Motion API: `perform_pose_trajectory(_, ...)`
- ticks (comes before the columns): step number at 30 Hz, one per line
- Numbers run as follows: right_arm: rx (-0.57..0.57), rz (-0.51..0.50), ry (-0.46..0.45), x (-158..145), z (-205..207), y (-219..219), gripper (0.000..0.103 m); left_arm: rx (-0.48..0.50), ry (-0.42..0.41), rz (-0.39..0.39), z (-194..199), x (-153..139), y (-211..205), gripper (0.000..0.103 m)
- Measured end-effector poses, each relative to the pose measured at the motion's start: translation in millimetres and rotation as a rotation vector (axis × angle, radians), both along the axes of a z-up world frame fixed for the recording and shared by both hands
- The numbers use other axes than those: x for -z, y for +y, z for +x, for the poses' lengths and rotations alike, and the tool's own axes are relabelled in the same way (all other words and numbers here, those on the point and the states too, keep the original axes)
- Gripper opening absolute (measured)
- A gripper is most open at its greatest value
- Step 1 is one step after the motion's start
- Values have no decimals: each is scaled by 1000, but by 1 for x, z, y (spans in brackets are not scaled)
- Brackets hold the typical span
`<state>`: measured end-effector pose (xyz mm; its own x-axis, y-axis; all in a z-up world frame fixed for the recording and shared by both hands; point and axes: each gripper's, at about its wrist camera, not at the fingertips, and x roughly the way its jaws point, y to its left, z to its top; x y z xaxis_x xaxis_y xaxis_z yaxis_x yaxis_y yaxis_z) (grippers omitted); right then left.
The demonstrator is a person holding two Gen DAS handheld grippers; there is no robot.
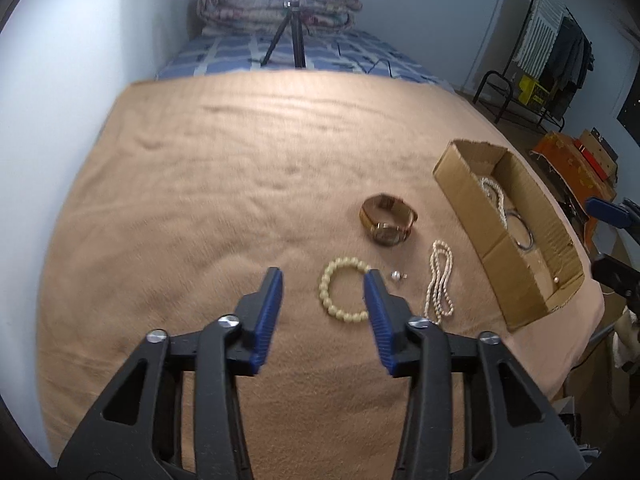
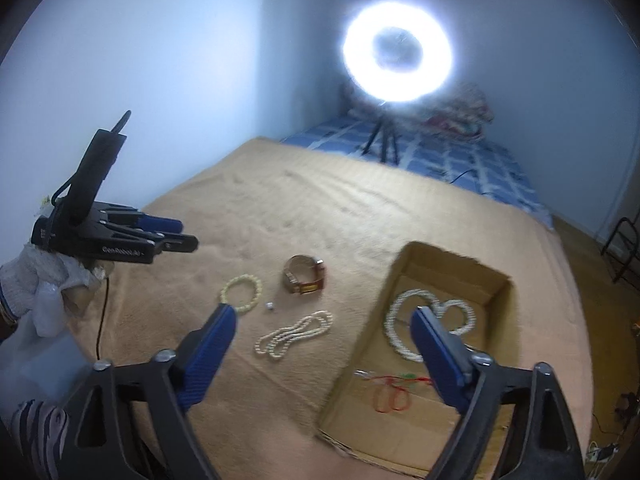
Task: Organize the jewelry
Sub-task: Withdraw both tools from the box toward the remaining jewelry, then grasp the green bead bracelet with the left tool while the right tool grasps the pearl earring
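Only "GenRobot.AI" reads, on the left gripper (image 2: pixel 176 236); its jaws gape empty above the bracelet (image 1: pixel 344 290). Right gripper (image 2: pixel 324 320) is released too, over the box (image 2: pixel 452 264) holding pearls (image 2: pixel 400 332).

One piece of lettering can be read. In the right wrist view, white letters run along the black side of the left gripper (image 2: pixel 176 236), which a gloved hand (image 2: pixel 48 280) holds over the left edge of the tan blanket (image 2: pixel 280 208). They read "GenRobot.AI", though blur softens the last characters, so the ending is uncertain. The watch (image 2: pixel 306 280) face is too small and blurred to give any brand or numerals. The cardboard box (image 2: pixel 360 360) shows no legible print in either view.
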<state>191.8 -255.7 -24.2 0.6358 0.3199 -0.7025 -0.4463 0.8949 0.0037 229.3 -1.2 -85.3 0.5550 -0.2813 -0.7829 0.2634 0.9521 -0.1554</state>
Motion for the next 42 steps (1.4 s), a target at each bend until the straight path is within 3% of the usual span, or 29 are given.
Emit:
perform_pose_trajectory(5,-80,28,113,21,19,23,61,6,50,-31,5,19,0,32)
perform_pose_trajectory(9,-120,-10,165,37,35,40,51,17,86,-51,13,30,-3,32)
perform_pose_trajectory(17,-244,-129,250,64,57,72,39,44,122,-26,30,51,-14,32)
perform_pose_trajectory(33,-294,-254,335,110,94,96,35,82,132,42,57,81,-25,31)
perform_pose_trajectory(39,-305,-275,382,118,101,103,33,74,123,46,60,85,-18,12)
perform_pose_trajectory(42,-307,-296,394,122,104,107,31,71,115,43,59,85,-15,8)
